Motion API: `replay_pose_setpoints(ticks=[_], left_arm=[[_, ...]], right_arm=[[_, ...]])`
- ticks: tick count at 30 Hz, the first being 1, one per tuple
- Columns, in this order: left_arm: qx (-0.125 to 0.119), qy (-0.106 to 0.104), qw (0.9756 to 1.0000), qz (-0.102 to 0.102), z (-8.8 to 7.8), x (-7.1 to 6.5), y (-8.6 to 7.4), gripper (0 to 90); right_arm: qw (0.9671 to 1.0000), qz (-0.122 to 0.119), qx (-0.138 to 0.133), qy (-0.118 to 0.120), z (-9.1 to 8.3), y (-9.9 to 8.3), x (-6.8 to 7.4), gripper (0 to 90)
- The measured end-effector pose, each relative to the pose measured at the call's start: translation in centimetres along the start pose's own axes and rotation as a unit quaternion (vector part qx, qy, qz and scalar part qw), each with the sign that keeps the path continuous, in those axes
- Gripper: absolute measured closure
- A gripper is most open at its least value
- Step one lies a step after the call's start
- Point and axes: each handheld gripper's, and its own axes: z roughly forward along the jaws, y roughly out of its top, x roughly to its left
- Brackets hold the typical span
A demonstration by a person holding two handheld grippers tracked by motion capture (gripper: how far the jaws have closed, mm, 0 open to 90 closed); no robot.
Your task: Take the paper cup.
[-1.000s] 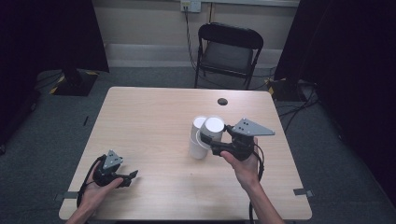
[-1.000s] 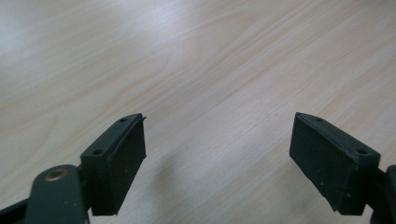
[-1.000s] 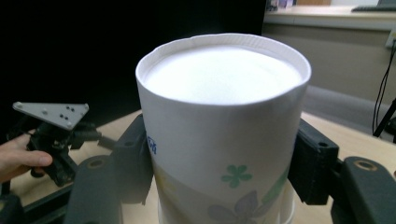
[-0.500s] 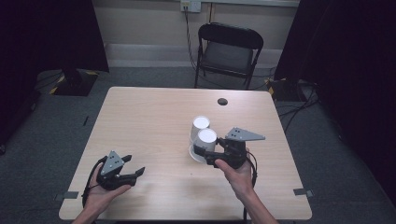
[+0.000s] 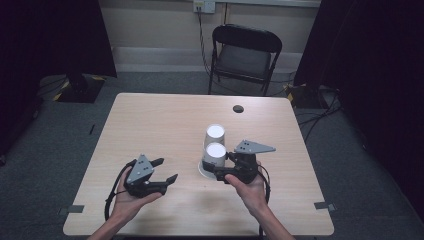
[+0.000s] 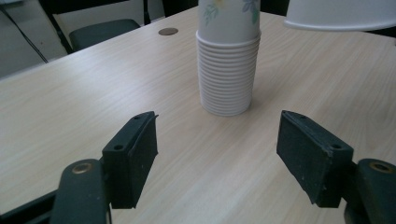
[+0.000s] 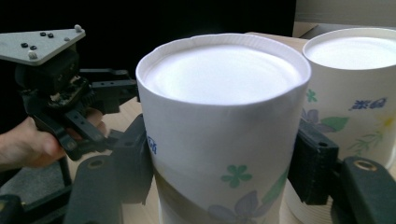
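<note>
A stack of upturned white paper cups with flower prints [image 5: 215,134] [image 6: 228,70] [image 7: 359,84] stands on the wooden table [image 5: 150,125]. My right gripper [image 5: 220,167] [image 7: 219,182] is shut on a single upturned cup [image 5: 216,154] [image 7: 224,121], held a little above the table just in front of the stack; its rim [image 6: 341,14] hangs in the air. My left gripper [image 5: 166,170] [image 6: 219,158] [image 7: 56,93] is to the left of the cups, pointing at the stack. Its jaws have just been closing a little, stand open, and hold nothing.
A dark round cable hole [image 5: 238,108] [image 6: 167,31] sits in the table near its far edge. A black folding chair [image 5: 247,55] stands behind the table. Cables lie on the floor at the right [image 5: 310,115].
My left gripper has risen and moved right toward the cups. My right gripper has brought the single cup down and nearer, from beside the stack's top to in front of it.
</note>
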Motion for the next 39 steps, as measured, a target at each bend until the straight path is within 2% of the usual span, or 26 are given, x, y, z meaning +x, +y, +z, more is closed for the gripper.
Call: replay_pose_setpoints(ticks=[1, 3, 4, 8, 9, 11, 15, 18, 22, 23, 25, 30, 33, 36, 38, 39], left_arm=[[-0.011, -0.009, 0.9999, -0.003, 0.6, -0.5, 0.4, 32.2], [-0.016, -0.013, 0.9998, -0.005, 0.9, -0.8, 0.5, 33.3], [-0.02, -0.023, 0.9995, -0.005, 1.4, -1.3, 0.6, 34.6], [-0.022, -0.029, 0.9993, 0.012, 1.6, -2.2, 0.4, 37.1], [-0.028, -0.037, 0.9988, 0.013, 1.6, -2.5, 0.4, 41.4], [-0.036, -0.034, 0.9987, 0.014, 1.4, -2.6, 0.5, 44.8], [-0.035, -0.029, 0.9988, 0.021, 1.3, -3.1, 0.2, 52.7], [-0.031, -0.027, 0.9984, 0.039, 1.5, -3.7, 0.1, 53.2], [-0.036, -0.03, 0.9985, 0.028, 1.6, -3.8, 0.0, 53.7], [-0.04, -0.032, 0.9985, 0.017, 1.7, -3.9, 0.1, 54.0], [-0.043, -0.026, 0.9984, 0.028, 1.8, -4.2, 0.1, 54.4], [-0.045, -0.018, 0.9982, 0.036, 1.7, -4.3, 0.0, 54.6], [-0.049, -0.012, 0.9974, 0.051, 1.6, -4.5, -0.2, 55.2], [-0.035, -0.007, 0.9971, 0.068, 1.7, -4.7, -0.2, 64.5], [-0.031, -0.012, 0.9974, 0.064, 1.8, -4.7, -0.3, 71.7], [-0.031, -0.006, 0.9976, 0.062, 1.8, -4.7, -0.3, 74.2]], right_arm=[[1.0, 0.001, 0.001, 0.002, 0.1, 0.0, 0.0, 34.8], [0.9999, 0.004, 0.0, 0.009, 0.3, -0.1, 0.1, 34.8], [0.9999, 0.005, 0.002, 0.012, 0.6, -0.2, 0.2, 34.8], [0.9996, 0.008, 0.008, 0.025, 1.0, -0.5, 0.4, 35.0], [0.9993, 0.014, 0.009, 0.034, 1.3, -0.6, 0.5, 35.0], [0.9986, 0.024, 0.013, 0.045, 1.8, -0.8, 0.8, 35.0], [0.9971, 0.038, 0.017, 0.064, 2.3, -1.0, 1.2, 35.1], [0.9953, 0.052, 0.022, 0.078, 2.7, -1.4, 1.4, 35.2], [0.9934, 0.066, 0.025, 0.09, 2.8, -1.5, 1.6, 35.2], [0.991, 0.083, 0.025, 0.103, 2.9, -1.5, 1.7, 35.2], [0.9901, 0.087, 0.028, 0.106, 3.0, -1.5, 1.9, 35.2], [0.9897, 0.09, 0.033, 0.106, 3.1, -1.5, 1.8, 35.2], [0.9861, 0.115, 0.042, 0.112, 3.2, -1.7, 1.4, 35.1], [0.9844, 0.128, 0.049, 0.109, 3.4, -1.9, 1.2, 35.1], [0.9832, 0.136, 0.052, 0.11, 3.5, -2.0, 1.0, 35.1], [0.9802, 0.151, 0.055, 0.116, 3.7, -2.2, 0.7, 35.1]])
